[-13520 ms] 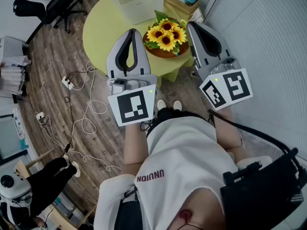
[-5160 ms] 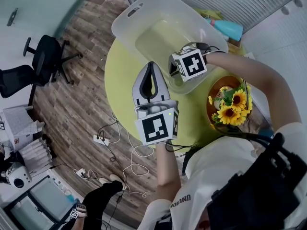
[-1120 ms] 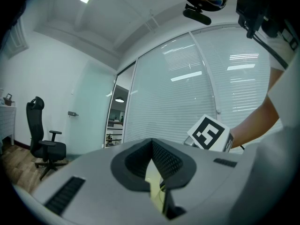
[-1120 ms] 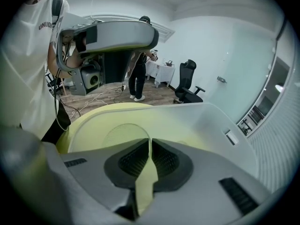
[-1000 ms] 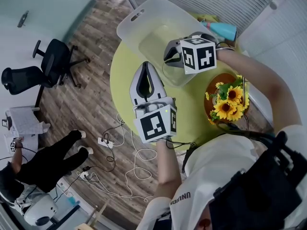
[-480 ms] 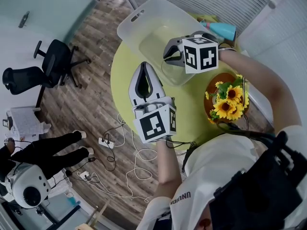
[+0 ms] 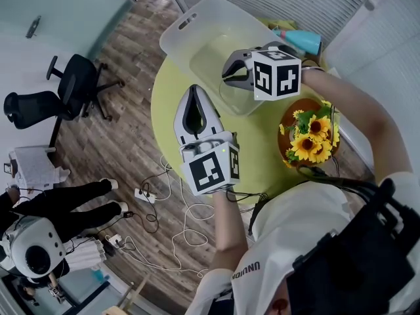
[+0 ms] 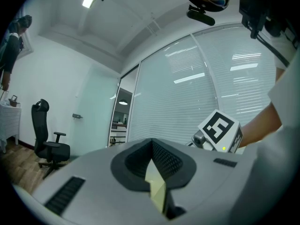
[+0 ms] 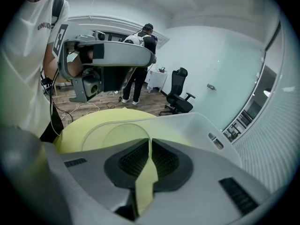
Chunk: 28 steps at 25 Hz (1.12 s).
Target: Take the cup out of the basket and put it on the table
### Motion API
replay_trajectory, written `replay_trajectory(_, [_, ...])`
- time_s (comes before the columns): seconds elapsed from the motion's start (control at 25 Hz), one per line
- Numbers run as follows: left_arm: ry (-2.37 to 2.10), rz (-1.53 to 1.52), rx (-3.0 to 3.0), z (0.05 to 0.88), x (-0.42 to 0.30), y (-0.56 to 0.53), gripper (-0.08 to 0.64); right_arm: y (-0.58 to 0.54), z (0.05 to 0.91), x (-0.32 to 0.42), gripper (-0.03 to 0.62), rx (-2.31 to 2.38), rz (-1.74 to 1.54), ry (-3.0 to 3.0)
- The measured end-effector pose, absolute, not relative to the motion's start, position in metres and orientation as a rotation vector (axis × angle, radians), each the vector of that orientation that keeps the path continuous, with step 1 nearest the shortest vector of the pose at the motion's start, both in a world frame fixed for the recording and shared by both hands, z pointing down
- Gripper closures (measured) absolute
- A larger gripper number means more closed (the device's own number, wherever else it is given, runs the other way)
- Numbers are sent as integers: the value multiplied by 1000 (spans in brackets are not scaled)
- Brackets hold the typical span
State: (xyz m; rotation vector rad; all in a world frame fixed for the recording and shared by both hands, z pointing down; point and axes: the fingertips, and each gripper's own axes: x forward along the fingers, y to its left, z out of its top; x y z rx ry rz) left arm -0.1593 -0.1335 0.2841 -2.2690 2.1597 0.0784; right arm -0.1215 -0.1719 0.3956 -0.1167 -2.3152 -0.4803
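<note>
A clear plastic cup (image 7: 234, 99) hangs over the near corner of the translucent white basket (image 7: 197, 15), which stands on the round yellow-green table (image 7: 164, 107). My right gripper (image 7: 226, 73) is shut on the cup's wall. In the right gripper view the cup (image 9: 117, 137) shows as a pale ring with its rim pinched in the right gripper (image 9: 150, 144). My left gripper (image 7: 193, 90) hovers over the table's left part, shut and holding nothing. In the left gripper view the left gripper (image 8: 151, 144) has its jaws together and looks toward glass walls.
A bowl of sunflowers (image 7: 307, 136) sits on the table's right side. A blue object (image 7: 303, 41) lies behind the basket. On the wooden floor are an office chair (image 7: 65, 90), loose cables (image 7: 157, 195) and a person (image 7: 72, 212) at the left.
The right gripper has drifted slightly up and right with the cup since a second ago. The left gripper has shifted a little to the left. The person on the floor has moved.
</note>
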Motion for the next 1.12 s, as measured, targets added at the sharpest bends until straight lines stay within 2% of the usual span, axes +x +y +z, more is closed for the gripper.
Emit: replay_trajectory(1.12, [2186, 114, -2242, 279, -169, -130, 548, -175, 364, -121, 557, 24, -528, -2399])
